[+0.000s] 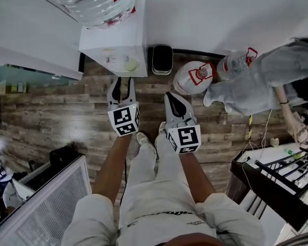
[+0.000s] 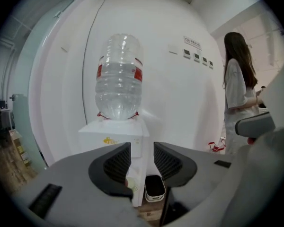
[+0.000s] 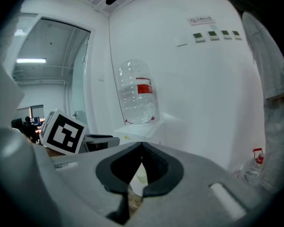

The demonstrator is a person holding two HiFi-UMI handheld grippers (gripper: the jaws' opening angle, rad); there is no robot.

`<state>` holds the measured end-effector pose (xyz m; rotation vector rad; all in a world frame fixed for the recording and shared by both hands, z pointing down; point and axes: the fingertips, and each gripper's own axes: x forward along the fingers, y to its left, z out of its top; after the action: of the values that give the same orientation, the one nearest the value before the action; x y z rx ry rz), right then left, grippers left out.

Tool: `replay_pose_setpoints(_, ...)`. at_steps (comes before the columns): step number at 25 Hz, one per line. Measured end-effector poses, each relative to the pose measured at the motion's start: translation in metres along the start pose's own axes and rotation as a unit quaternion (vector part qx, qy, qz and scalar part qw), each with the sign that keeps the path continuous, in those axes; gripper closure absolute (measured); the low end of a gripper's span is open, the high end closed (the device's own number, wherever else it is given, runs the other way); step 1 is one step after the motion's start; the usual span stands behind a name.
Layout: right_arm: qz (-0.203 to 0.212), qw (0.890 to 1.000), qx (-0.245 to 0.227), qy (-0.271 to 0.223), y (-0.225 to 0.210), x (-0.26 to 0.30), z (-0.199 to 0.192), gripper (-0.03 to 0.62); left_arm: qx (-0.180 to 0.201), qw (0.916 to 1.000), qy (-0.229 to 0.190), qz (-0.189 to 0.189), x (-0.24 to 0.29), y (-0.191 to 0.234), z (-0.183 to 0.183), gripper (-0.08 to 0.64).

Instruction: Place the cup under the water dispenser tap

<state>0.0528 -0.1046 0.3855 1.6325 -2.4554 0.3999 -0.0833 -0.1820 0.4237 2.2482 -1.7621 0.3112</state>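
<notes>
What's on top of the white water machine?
A big clear water bottle with a red label, upside down on the water machine. Its neck is hidden inside the top.

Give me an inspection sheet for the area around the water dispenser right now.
Surface: wood floor.
Job's things: water dispenser with bottle on top; what looks like a pale cup at its front.
Clutter: black bin beside dispenser; spare bottles on floor.
Grippers: left tongs open, empty; right tongs shut, empty.
Cables: thin wires by the black rack.
Surroundings: white wall; person in white at right.
</notes>
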Motion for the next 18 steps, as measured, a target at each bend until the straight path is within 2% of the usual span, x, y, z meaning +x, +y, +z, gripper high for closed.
replay_pose_setpoints(6,0.014,1.0,0.017,-0.014,0.014,-0.022,0.043,0.592,-0.01,0.9997,-0.021,0.0,-0.048,-0.013,0.057,0.47)
replay_pose_setpoints(14,0.043,0.998,0.023,-0.037,0.042,-0.054,0.095,0.592,-0.014,0.9989,-0.043,-0.01,-0.111,-0.03,0.112,0.56)
replay_pose_setpoints(18,0.063,0.996,0.028,-0.05,0.054,-0.068,0.121,0.592,-0.013,0.9983,-0.053,-0.018,-0.139,-0.039,0.135,0.563)
